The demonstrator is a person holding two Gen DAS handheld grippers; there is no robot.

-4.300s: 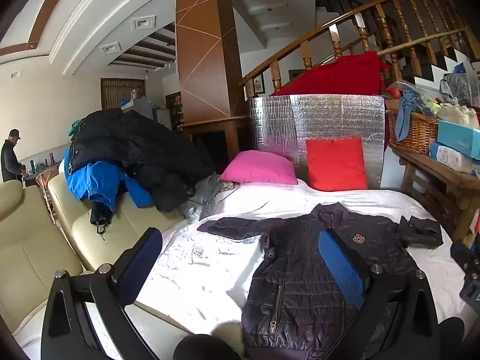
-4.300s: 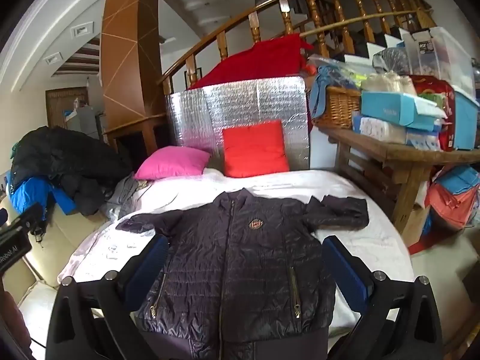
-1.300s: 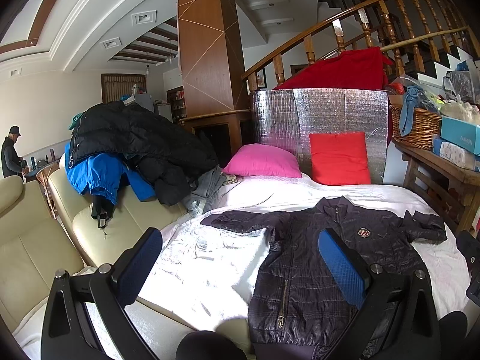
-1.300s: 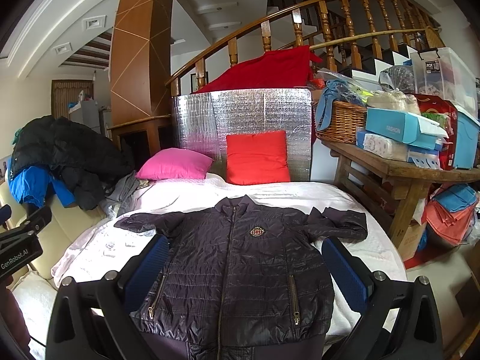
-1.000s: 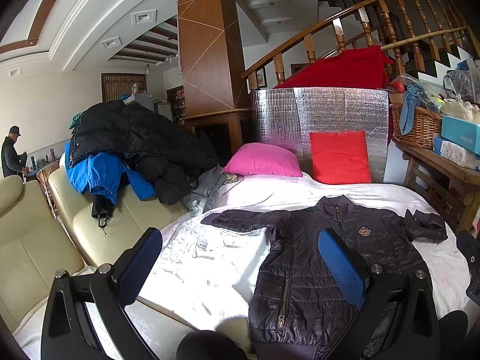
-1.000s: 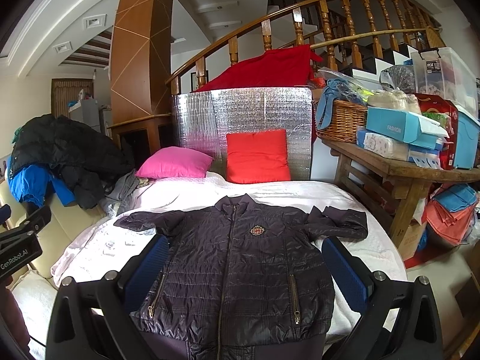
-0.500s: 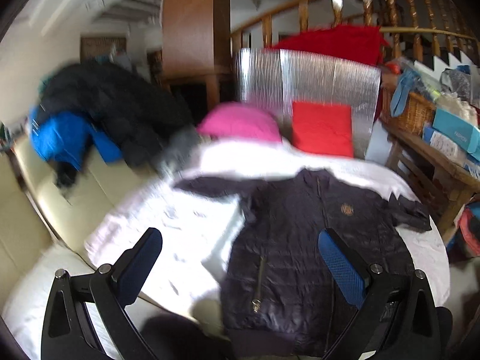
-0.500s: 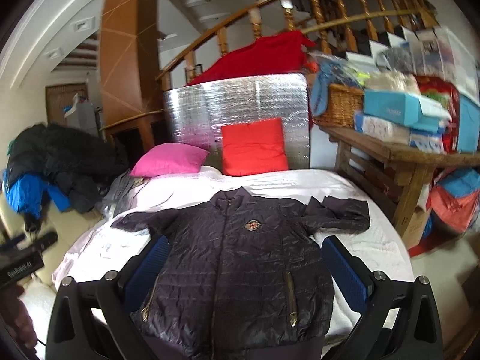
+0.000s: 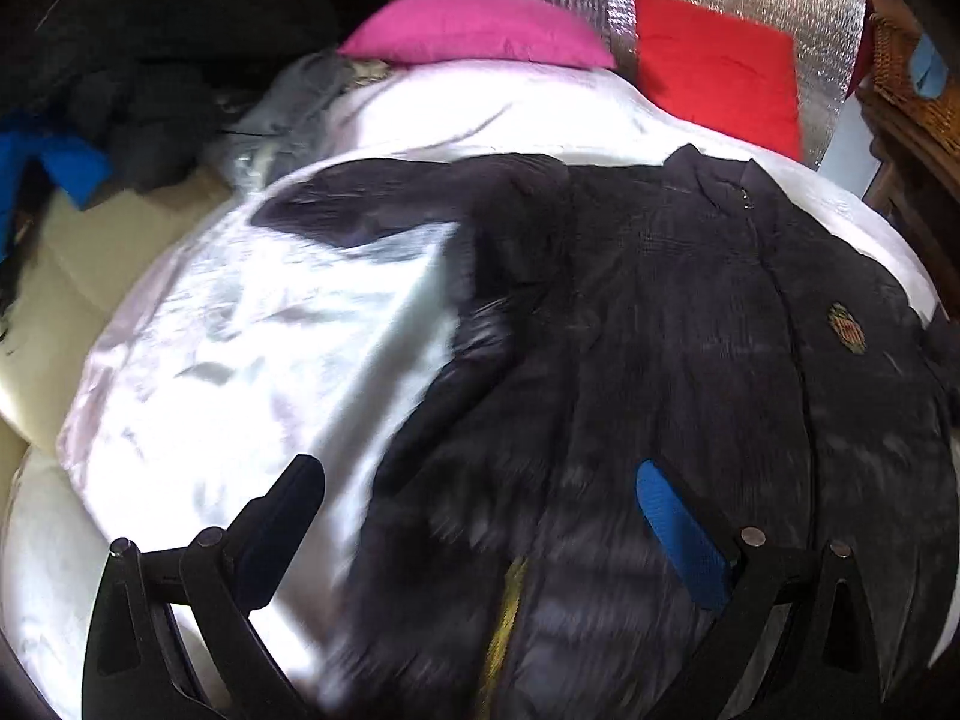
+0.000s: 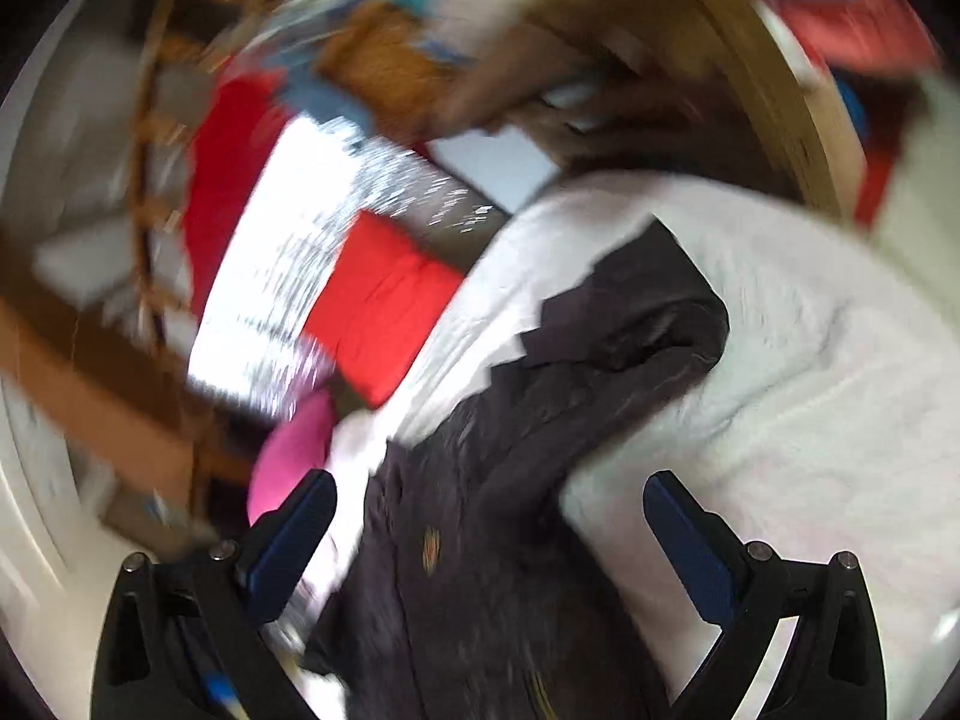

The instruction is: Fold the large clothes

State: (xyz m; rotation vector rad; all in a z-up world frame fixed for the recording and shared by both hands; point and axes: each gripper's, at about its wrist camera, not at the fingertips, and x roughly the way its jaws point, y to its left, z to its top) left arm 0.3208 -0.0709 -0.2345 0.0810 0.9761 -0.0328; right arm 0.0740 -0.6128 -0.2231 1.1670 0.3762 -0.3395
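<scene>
Both grippers, left (image 9: 480, 516) and right (image 10: 489, 531), were held wide, empty, above one dark jacket (image 9: 660, 360) spread on the white sheet (image 9: 252, 360). Two pillows were seen at 12 o'clock: pink (image 9: 480, 30), red (image 9: 720, 66).

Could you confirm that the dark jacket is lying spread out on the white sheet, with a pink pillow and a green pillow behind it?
Not quite: the second pillow is red, not green. The left wrist view shows the dark jacket spread on the white sheet, with the pink pillow and the red pillow behind it.
</scene>
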